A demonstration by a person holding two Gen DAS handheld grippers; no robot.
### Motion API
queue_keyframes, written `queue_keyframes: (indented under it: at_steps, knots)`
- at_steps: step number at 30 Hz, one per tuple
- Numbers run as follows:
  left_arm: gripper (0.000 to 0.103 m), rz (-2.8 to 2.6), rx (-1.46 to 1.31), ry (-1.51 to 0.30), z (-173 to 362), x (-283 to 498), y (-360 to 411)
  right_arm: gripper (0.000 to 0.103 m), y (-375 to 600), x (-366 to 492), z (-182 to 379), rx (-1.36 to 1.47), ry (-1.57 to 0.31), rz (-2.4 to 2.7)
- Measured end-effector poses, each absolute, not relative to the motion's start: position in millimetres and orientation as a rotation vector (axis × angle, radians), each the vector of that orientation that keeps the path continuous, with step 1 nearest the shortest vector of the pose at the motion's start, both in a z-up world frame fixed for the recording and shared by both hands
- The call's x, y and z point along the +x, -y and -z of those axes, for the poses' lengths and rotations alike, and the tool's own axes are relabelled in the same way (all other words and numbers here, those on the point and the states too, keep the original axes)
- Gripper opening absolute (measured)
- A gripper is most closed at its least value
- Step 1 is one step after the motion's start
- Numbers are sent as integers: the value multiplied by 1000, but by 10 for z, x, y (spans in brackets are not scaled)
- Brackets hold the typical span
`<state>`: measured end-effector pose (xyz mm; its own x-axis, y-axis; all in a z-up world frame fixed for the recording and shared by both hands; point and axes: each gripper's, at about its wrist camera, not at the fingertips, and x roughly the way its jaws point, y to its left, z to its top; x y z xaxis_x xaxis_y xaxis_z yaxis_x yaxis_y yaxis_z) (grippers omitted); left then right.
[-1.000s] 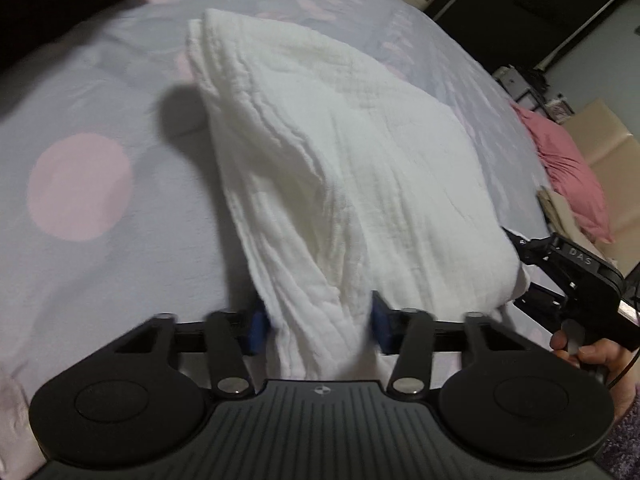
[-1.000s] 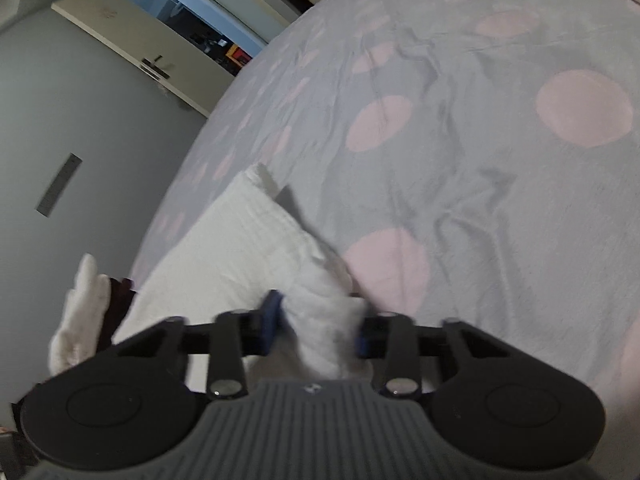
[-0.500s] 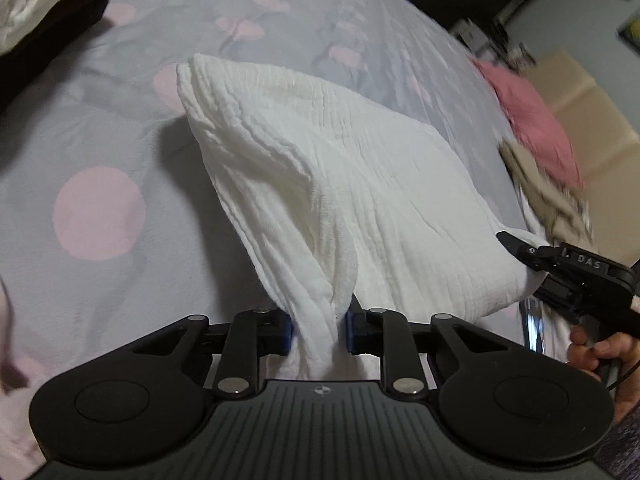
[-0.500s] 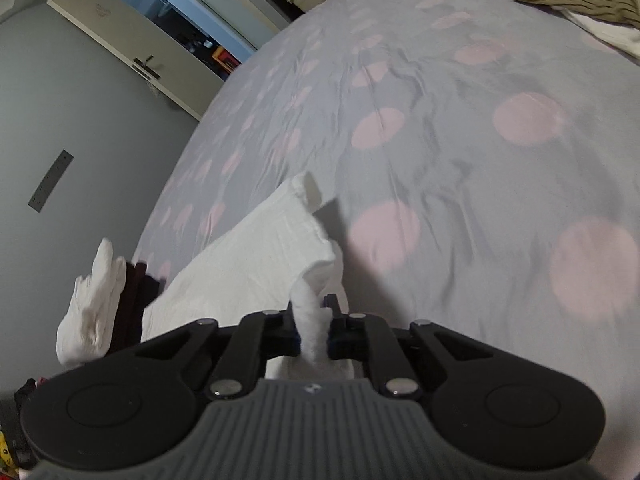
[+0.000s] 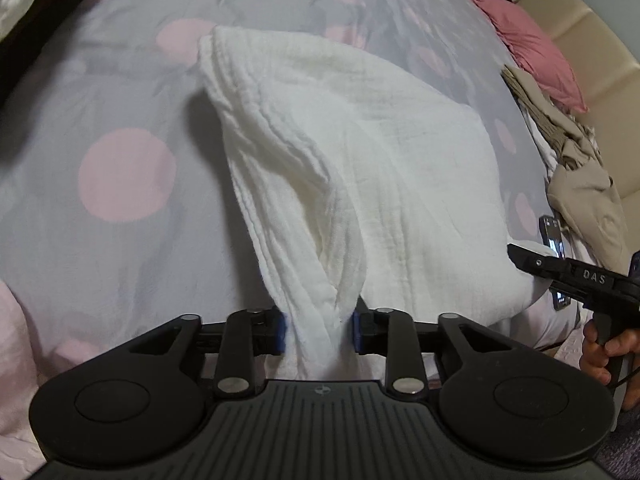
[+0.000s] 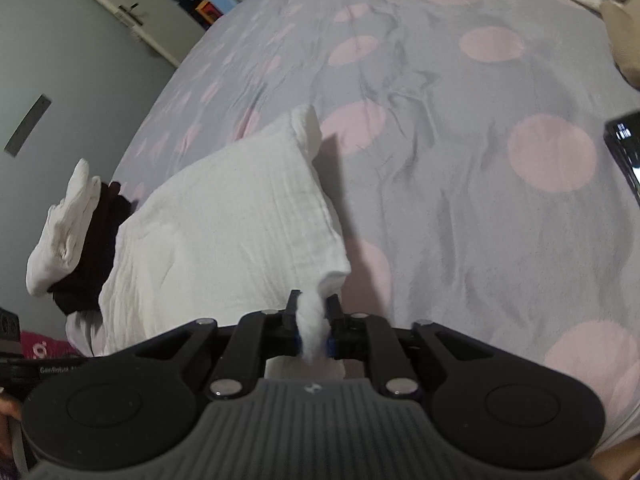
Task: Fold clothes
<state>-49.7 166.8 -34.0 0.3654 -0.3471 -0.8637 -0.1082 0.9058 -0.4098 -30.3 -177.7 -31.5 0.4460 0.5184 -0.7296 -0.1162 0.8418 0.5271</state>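
A folded white muslin cloth (image 5: pixel 380 140) lies on the grey bed sheet with pink dots (image 5: pixel 120 128). Its near edge rises in bunched layers into my left gripper (image 5: pixel 319 330), which is shut on that bundle. In the right wrist view the same cloth (image 6: pixel 240 220) spreads out to the left, and my right gripper (image 6: pixel 312 328) is shut on a thin twisted corner of it. The right gripper's black fingers (image 5: pixel 532 260) also show at the cloth's right corner in the left wrist view, held by a hand (image 5: pixel 608 344).
A heap of beige and white clothes (image 5: pixel 580 184) and a pink pillow (image 5: pixel 532 52) lie at the bed's right side. A dark folded garment (image 6: pixel 92 248) with a white item (image 6: pixel 60 236) on it sits left of the cloth. A phone (image 6: pixel 626 148) lies on the sheet.
Both grippers closed from wide open onto the cloth's near corners. The right jaws pinched tight on a thin corner. The left jaws stand slightly wider than half a second ago.
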Motion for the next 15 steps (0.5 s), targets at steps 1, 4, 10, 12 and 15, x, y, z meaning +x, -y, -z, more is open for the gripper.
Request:
queue_keyframes:
  at_steps: [1, 4, 10, 12, 15]
  knots:
    - [31, 157, -442, -1191, 329, -509, -1679, 23, 1776, -304, 294, 418, -1036, -410]
    - [40, 155, -479, -1154, 256, -549, -1769, 34, 1799, -311, 227, 390, -1018, -416]
    - [52, 115, -565, -1049, 148, -528, -1973, 47, 1854, -200, 52, 372, -966, -452]
    - [53, 91, -580, -1025, 155, -483, -2025, 54, 1836, -113, 3, 356, -958, -483]
    - [54, 69, -601, -1007, 202, -366, -2070, 59, 1762, 70, 12, 353, -979, -543]
